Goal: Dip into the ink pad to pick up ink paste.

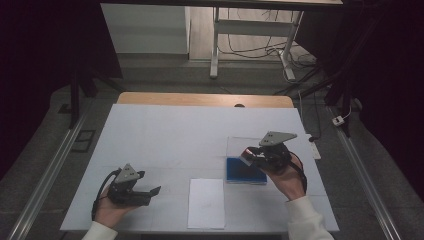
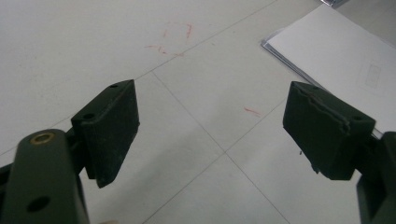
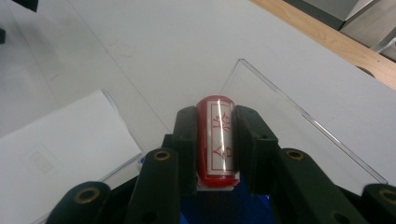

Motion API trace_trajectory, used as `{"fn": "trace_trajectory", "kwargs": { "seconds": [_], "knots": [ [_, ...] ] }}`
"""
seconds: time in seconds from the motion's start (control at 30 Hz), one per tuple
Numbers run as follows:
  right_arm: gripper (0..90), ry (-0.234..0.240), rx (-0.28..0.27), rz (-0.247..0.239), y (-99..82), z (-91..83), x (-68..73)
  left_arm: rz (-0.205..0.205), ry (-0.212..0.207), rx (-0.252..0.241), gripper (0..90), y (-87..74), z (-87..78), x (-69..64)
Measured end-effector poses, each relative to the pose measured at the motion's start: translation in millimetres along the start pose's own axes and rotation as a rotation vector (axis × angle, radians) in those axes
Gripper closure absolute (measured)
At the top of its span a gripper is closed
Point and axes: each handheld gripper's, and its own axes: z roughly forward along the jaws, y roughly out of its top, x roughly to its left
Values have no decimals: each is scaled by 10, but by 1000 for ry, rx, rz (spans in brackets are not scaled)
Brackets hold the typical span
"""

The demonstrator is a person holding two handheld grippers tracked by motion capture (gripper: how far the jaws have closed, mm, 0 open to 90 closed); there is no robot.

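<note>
My right gripper is shut on a red stamp with a white label and red characters; the jaws squeeze its two sides. In the high view the right gripper holds the stamp above a blue ink pad that has a clear open lid. The clear lid stretches out beyond the stamp. My left gripper rests low at the table's front left, open and holding nothing. Its pads stand wide apart over the bare white table.
A white sheet of paper lies at the front middle of the table, between the two hands, and its corner is beyond the left jaws. Faint red marks stain the table. A wooden strip edges the far side.
</note>
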Motion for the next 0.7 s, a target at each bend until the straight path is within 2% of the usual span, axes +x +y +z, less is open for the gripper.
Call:
{"fn": "trace_trajectory", "kwargs": {
  "seconds": [0.43,0.7],
  "knots": [
    [700,-10,25,-15,-2,21,20,2,1,4,188,-2,6,1],
    [699,-17,62,-20,-30,105,16,5,3,10,187,-2,15,-4]
  ]
}}
